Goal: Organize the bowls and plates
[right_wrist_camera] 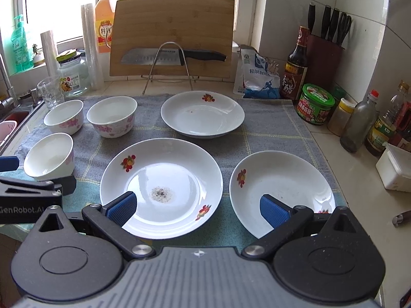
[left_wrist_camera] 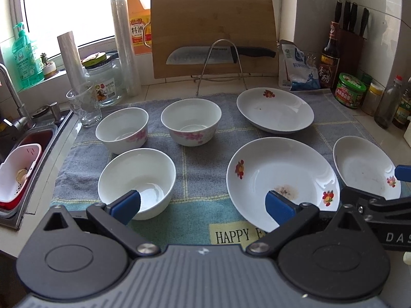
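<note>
Three white bowls and three white flowered plates lie apart on a grey-blue towel [left_wrist_camera: 195, 164]. The near bowl [left_wrist_camera: 137, 179] sits front left, with two pink-flowered bowls [left_wrist_camera: 122, 129] [left_wrist_camera: 191, 121] behind it. The soiled large plate [right_wrist_camera: 161, 186] is in the middle, a second plate [right_wrist_camera: 203, 114] is behind it, and a third [right_wrist_camera: 281, 192] is at the right. My left gripper [left_wrist_camera: 203, 206] hangs open above the towel's front, between the near bowl and the large plate. My right gripper [right_wrist_camera: 197, 208] is open above the gap between the large and right plates. Neither holds anything.
A cutting board [left_wrist_camera: 214, 34] with a knife [left_wrist_camera: 218, 54] on a wire stand leans at the back. A glass [left_wrist_camera: 84, 106], a jar and bottles stand at back left, and the sink [left_wrist_camera: 23, 164] is left. Sauce bottles, a green-lidded jar [right_wrist_camera: 317, 105] and a knife block line the right wall.
</note>
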The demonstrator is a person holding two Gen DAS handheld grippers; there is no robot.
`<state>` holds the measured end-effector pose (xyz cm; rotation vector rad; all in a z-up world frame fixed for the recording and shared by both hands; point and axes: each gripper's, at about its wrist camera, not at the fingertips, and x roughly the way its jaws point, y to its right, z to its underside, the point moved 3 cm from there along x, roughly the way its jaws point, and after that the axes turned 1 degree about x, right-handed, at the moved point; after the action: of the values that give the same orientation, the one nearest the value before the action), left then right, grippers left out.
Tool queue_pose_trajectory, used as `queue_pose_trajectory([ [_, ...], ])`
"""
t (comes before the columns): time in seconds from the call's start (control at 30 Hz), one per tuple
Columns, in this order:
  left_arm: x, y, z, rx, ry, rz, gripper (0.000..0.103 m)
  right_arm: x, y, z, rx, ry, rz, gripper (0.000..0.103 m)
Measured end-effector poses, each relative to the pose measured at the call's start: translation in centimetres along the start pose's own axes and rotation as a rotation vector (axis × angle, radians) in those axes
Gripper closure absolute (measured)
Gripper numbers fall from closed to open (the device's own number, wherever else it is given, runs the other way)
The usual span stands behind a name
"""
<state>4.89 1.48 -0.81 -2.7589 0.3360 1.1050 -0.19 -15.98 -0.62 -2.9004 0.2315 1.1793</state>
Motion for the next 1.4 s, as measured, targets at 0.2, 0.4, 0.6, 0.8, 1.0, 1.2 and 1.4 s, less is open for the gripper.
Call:
queue_pose_trajectory([
  [0.2,0.7,-1.3,-0.9,0.054,0.057,0.078,0.001,-0.4,1.1,0.6,0.039,0.045,0.065,0.000],
  [0.4,1.6,-1.3,-1.4,0.125,0.079,0.235,0.001,-1.2,3.3,2.5,0.074,0.046,0.182,0.000],
  [0.6,2.2,0.3,-2.0,0.175,0.083,0.274,0.001,-1.2,6.5,4.6,0.133,0.009,0.239,0.000],
  [0.8,3.2,1.6,-2.8,0.136,0.074,0.328,0.001,0.2,8.9,6.1,0.134,-0.009,0.205,0.000],
  [1.0,4.5,3.9,-4.2,0.130,0.079,0.331,0.001,2.5,11.0,6.7,0.116,-0.039,0.130,0.000],
  [1.2,6.2,7.4,-6.1,0.172,0.061,0.336,0.001,5.2,12.6,7.5,0.090,-0.095,0.080,0.000],
  [1.4,7.4,11.4,-7.0,0.267,0.054,0.377,0.001,6.8,13.4,7.9,0.055,-0.089,0.014,0.000],
])
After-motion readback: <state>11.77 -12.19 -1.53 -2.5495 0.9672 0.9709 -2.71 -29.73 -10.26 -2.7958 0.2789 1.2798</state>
